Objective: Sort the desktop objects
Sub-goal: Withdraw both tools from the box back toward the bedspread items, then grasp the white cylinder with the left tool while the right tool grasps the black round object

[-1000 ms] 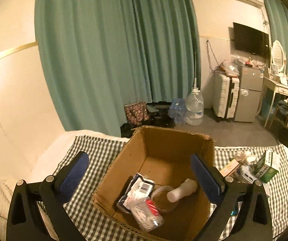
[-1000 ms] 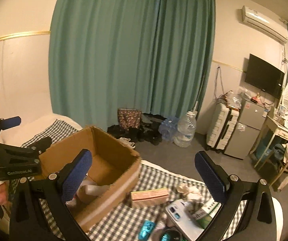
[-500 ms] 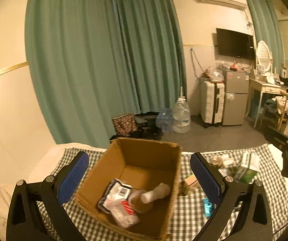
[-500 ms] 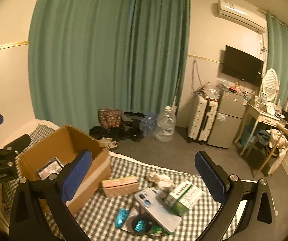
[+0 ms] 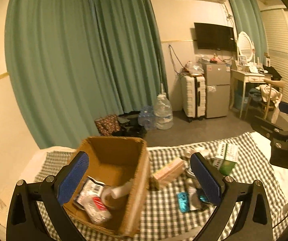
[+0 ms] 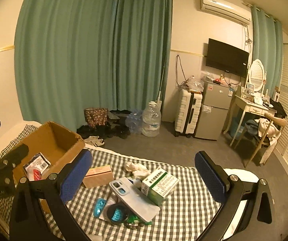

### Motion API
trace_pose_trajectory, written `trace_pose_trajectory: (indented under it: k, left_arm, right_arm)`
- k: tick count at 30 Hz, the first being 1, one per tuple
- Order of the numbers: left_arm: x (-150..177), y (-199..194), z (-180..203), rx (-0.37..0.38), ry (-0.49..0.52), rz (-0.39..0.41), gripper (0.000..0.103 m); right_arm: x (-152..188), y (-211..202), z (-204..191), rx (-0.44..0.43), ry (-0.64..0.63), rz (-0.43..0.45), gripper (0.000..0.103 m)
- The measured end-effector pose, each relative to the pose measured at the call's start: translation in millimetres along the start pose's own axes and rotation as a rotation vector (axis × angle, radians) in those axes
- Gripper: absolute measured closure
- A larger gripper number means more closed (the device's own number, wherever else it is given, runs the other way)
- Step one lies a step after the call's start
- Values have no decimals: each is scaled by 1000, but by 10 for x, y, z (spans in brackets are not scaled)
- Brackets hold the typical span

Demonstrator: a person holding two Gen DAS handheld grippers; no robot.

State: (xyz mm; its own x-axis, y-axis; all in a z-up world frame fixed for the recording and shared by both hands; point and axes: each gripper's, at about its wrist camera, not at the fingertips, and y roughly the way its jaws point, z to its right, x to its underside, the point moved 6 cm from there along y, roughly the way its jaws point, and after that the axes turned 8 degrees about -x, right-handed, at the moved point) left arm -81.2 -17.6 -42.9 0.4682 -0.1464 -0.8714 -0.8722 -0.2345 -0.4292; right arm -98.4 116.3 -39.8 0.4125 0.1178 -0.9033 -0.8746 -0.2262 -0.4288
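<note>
left gripper (image 5: 140, 177): jaws spread wide, empty, above cardboard box (image 5: 112, 172)
right gripper (image 6: 144, 176): jaws spread wide, empty, over checkered cloth (image 6: 186, 206)
loose items: phone (image 6: 134, 198), green medicine box (image 6: 160, 183) on cloth
right-wrist view only: phone clearly shown

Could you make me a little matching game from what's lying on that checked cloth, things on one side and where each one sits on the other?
Things:
1. phone
2. green and white box
3. white tube
4. crumpled tissue

Places:
A. inside the cardboard box
B. behind the green and white box, nearer the floor
C. lying face down over small items on the cloth
D. right of the phone, against it

Pairs: 1-C, 2-D, 3-A, 4-B
</note>
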Motion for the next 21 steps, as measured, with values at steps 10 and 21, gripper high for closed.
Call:
trace_pose_trajectory:
  k: [10,21]
  left_arm:
    - [418,242,391,117,42,-92,0]
    - [1303,643,719,169,26,-330,0]
  right_arm:
    - [333,103,235,7,20,-62,0]
    - [832,458,184,-31,79,-169,0]
